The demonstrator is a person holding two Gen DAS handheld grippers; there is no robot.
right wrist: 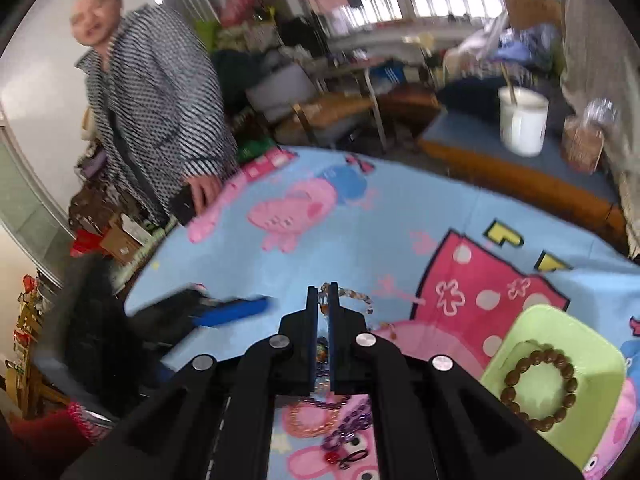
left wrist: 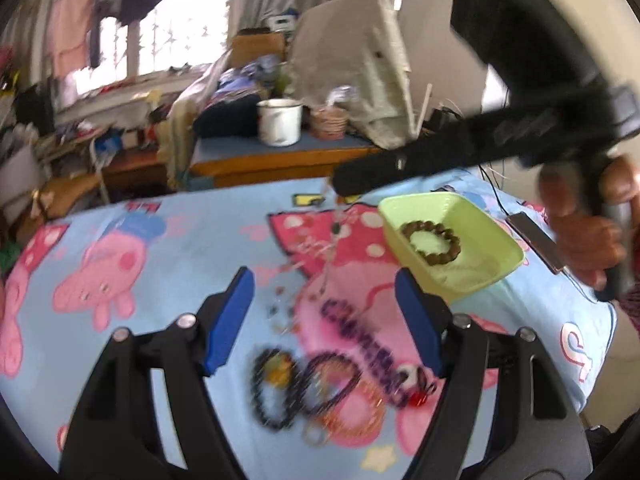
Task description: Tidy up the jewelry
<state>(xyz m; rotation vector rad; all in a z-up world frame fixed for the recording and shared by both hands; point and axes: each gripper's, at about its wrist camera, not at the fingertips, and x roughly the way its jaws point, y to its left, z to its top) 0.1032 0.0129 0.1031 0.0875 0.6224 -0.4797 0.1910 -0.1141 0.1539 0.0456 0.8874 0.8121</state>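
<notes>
On a bed spread with a blue cartoon-pig blanket [left wrist: 180,240], in a cluttered room with clothes hanging at the window [left wrist: 120,8], jewelry lies scattered beside a pale green tray [left wrist: 492,240]. Behind the blanket a wooden table [left wrist: 260,160] carries a white enamel mug [left wrist: 279,121] and a small woven basket [left wrist: 329,122]; a man in a checked robe [right wrist: 160,112] stands at the blanket's far edge, seen from the right wrist. Inside the tray rests a brown wooden-bead bracelet [left wrist: 432,242]. The left gripper [left wrist: 326,312] hangs above the blanket, its blue-padded fingers [left wrist: 228,320] spread wide and empty; just on the near side of them lies a heap of dark bead bracelets [left wrist: 276,384] and a purple bead strand [left wrist: 332,376]. The right gripper [right wrist: 324,300], left of the tray, has its fingers pressed almost together on a thin beaded chain [right wrist: 354,294], which trails down toward the blanket.
</notes>
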